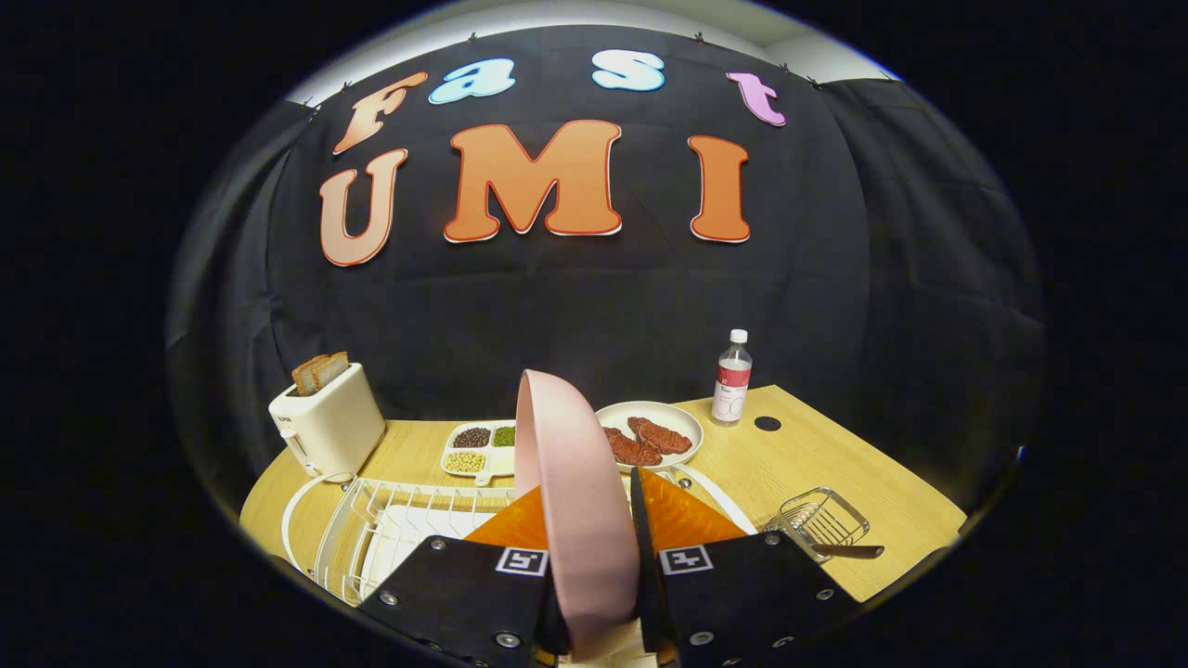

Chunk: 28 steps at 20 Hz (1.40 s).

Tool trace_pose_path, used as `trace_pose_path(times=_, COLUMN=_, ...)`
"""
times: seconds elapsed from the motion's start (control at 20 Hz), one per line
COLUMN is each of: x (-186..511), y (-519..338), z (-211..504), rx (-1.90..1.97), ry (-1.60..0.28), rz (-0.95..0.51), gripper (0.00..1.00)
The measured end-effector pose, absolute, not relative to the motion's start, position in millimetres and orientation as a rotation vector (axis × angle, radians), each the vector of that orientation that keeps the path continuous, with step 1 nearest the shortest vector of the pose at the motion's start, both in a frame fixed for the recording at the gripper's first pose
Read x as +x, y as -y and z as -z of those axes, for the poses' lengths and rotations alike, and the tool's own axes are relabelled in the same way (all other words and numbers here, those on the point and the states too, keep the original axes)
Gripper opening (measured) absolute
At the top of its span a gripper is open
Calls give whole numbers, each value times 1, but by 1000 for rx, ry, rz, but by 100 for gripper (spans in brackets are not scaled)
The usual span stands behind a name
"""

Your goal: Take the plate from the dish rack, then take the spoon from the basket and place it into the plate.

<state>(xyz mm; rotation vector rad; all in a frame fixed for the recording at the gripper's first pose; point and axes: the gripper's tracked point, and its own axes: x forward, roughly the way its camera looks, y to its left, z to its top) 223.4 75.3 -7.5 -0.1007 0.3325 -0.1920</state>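
Claw [594, 520] clenched on the plate [575, 501], both fingers pressing its faces, the pink disc standing on edge between them, above the rack [371, 529]. So the first step looks nearly done: plate lifted, not yet set on the bench [835, 464]. The spoon [849, 551] lies untouched in the wire basket [821, 520], off to the right. That fetch remains.

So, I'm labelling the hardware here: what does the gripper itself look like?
The gripper has two wedge-shaped fingers on black block-like bodies. Each body carries a square black-and-white marker tag and round silver screws.
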Motion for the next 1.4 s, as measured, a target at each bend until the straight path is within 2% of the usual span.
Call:
trace_pose_path(times=0.7, x=102, y=-98, z=13, rx=119, ry=-397, rz=1, gripper=29)
trace_pose_path(times=1.0, x=40, y=-110, z=56, rx=245, ry=-467, rz=-62, gripper=29)
trace_pose_path(times=1.4, x=-1, y=-116, z=127, rx=429, ry=-569, rz=-32, gripper=29)
